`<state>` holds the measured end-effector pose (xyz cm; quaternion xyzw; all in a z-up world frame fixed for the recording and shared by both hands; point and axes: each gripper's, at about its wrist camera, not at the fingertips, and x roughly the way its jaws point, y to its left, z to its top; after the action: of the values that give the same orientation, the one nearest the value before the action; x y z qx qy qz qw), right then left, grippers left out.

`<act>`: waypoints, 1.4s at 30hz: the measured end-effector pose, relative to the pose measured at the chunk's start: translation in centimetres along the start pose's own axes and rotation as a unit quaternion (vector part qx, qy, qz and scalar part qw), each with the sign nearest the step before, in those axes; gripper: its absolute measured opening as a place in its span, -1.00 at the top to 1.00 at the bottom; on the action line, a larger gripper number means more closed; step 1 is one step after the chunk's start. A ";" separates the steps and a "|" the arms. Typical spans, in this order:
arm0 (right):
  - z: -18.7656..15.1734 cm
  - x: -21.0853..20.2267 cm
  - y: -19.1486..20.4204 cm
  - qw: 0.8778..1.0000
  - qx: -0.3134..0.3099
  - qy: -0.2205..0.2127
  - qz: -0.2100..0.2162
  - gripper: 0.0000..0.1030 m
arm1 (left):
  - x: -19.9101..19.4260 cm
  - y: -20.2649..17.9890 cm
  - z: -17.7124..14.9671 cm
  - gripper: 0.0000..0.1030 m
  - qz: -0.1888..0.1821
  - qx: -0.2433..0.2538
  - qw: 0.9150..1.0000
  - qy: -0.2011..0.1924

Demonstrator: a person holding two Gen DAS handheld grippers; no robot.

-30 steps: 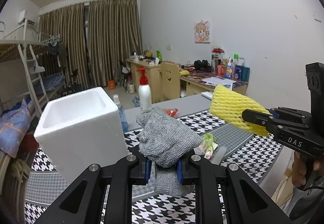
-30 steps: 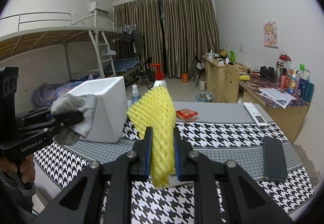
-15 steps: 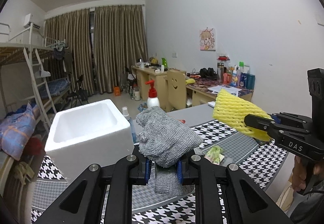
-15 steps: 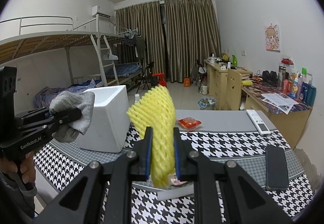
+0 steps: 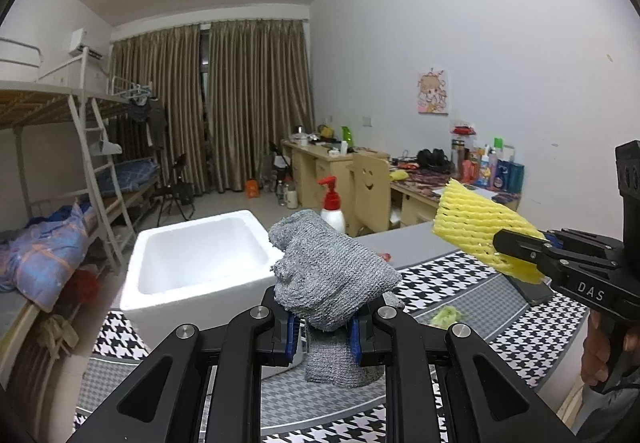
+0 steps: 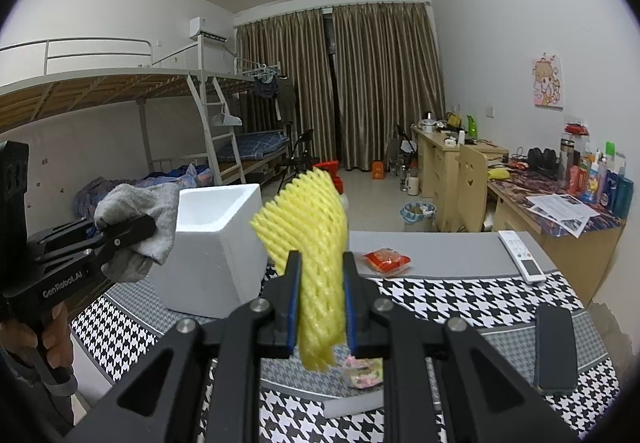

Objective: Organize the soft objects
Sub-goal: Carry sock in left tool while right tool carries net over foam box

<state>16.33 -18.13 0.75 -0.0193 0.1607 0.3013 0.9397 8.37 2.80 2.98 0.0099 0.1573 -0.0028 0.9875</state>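
Note:
My left gripper (image 5: 323, 327) is shut on a grey knitted cloth (image 5: 326, 275), held in the air just right of the open white foam box (image 5: 200, 263). In the right wrist view the same cloth (image 6: 138, 219) hangs from that gripper (image 6: 140, 231) at the left, beside the box (image 6: 216, 251). My right gripper (image 6: 320, 303) is shut on a yellow foam net sleeve (image 6: 310, 223), lifted above the houndstooth table (image 6: 460, 295). From the left wrist view the sleeve (image 5: 476, 223) sticks out of the right gripper (image 5: 516, 247) at the right.
On the table lie a red packet (image 6: 386, 259), a white remote (image 6: 522, 257), a dark phone (image 6: 554, 347) and a small green-pink wrapper (image 6: 362, 367). A red-capped pump bottle (image 5: 332, 207) stands behind the box. Desks line the right wall, a bunk bed the left.
Both grippers have risen with their loads. The views tilt up, so the table and box sit lower and the box's inside shows more.

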 end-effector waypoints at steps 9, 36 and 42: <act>0.8 0.8 0.5 1.000 -0.001 -0.002 0.009 0.57 | -0.2 0.4 0.6 0.61 0.013 0.000 1.000 -0.008; 3.3 4.1 4.0 0.999 -0.018 0.006 0.039 0.57 | -0.4 4.5 1.8 0.60 0.062 -0.010 0.998 -0.024; 4.0 5.0 4.8 0.999 -0.023 0.011 0.043 0.57 | -0.3 5.0 1.8 0.61 0.069 -0.009 0.997 -0.023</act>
<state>18.58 -10.85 3.24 -0.0373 0.1651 0.3452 0.9231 8.74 7.72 4.89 0.0118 0.1334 0.0664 0.9888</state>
